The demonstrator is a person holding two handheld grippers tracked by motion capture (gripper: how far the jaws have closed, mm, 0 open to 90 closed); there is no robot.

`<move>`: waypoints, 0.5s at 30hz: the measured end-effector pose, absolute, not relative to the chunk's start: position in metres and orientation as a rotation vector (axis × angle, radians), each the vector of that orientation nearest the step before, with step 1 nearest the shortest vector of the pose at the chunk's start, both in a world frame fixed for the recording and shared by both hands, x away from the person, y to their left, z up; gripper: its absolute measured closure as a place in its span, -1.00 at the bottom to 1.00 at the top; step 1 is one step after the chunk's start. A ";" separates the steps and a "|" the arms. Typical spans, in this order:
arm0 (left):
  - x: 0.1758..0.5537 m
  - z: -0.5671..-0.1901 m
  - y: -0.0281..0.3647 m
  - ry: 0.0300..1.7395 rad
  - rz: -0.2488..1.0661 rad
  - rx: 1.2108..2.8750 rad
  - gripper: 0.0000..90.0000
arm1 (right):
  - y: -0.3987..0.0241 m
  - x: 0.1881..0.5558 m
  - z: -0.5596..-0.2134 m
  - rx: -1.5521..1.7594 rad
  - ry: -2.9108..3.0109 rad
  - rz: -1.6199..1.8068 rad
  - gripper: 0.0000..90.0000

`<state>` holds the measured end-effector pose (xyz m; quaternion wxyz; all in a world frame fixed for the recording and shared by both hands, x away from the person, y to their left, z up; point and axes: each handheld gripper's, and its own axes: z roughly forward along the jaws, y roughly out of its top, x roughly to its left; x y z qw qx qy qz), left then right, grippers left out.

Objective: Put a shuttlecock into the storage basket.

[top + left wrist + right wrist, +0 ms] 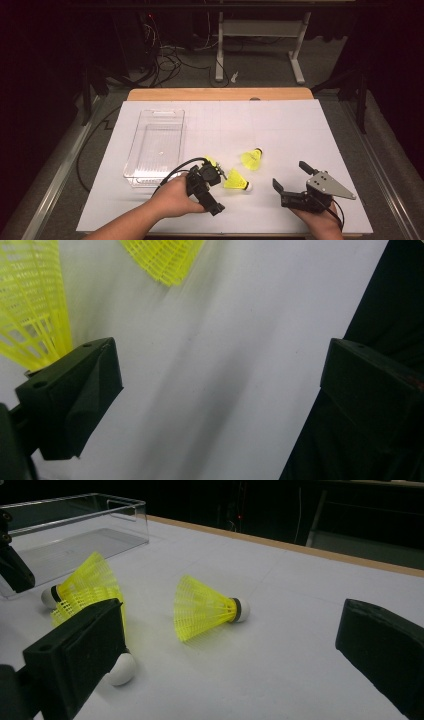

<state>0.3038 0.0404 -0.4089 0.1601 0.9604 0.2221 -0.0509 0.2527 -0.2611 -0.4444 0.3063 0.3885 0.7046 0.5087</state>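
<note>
Yellow mesh: we judge each shuttlecock light and springy; its plastic skirt would give under a hard squeeze, so we would take it near the cork end.
Nearest shuttlecock [236, 180]: lying on its side on the white table cover [300, 130], just beside our left gripper [212, 172], white cork toward us.
Second shuttlecock [251, 159]: a little farther off, also on its side, black band at the cork.
Third shuttlecock [82, 587]: near the clear bin [154, 145], partly hidden by the left gripper.
Left jaws: spread wide, nothing between them.
Right gripper [290, 181]: jaws wide apart, holding nothing, near the table's front edge.
</note>
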 end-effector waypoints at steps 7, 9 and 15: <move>0.309 -0.408 0.032 0.623 -0.150 2.736 -0.75 | -0.261 0.252 -0.444 1.025 1.863 1.347 -1.00; 0.310 -0.409 0.031 0.614 -0.161 2.728 -0.68 | -0.261 0.253 -0.444 1.024 1.863 1.347 -1.00; 0.316 -0.413 0.029 0.616 -0.159 2.719 -0.45 | -0.261 0.252 -0.443 1.020 1.865 1.348 -1.00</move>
